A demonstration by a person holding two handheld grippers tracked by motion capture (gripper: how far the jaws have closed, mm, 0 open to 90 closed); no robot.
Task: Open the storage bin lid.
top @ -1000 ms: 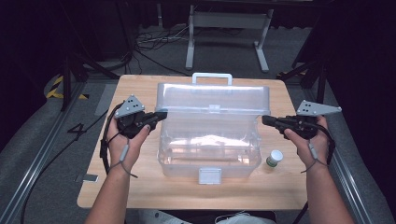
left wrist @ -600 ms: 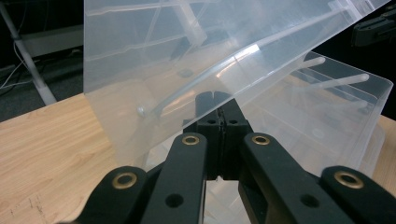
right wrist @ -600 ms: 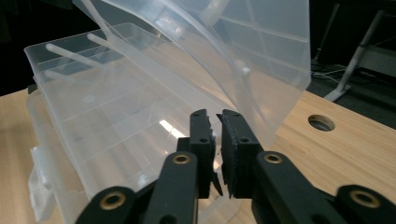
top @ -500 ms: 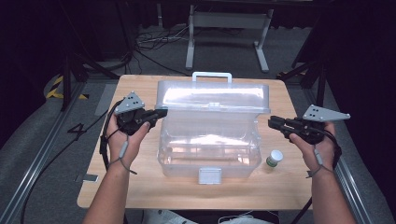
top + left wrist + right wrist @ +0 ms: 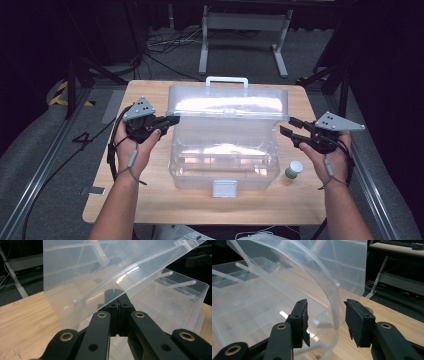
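The box (image 5: 225, 150) lid (image 5: 227, 102) is flanked by the closed left gripper (image 5: 170, 120) at nine o'clock and the spread right gripper (image 5: 286, 126) at three.

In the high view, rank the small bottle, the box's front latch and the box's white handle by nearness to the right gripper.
From the right gripper:
1. Small bottle, just below it, beside the box.
2. Front latch, at the box's near edge.
3. White handle, at the far edge.
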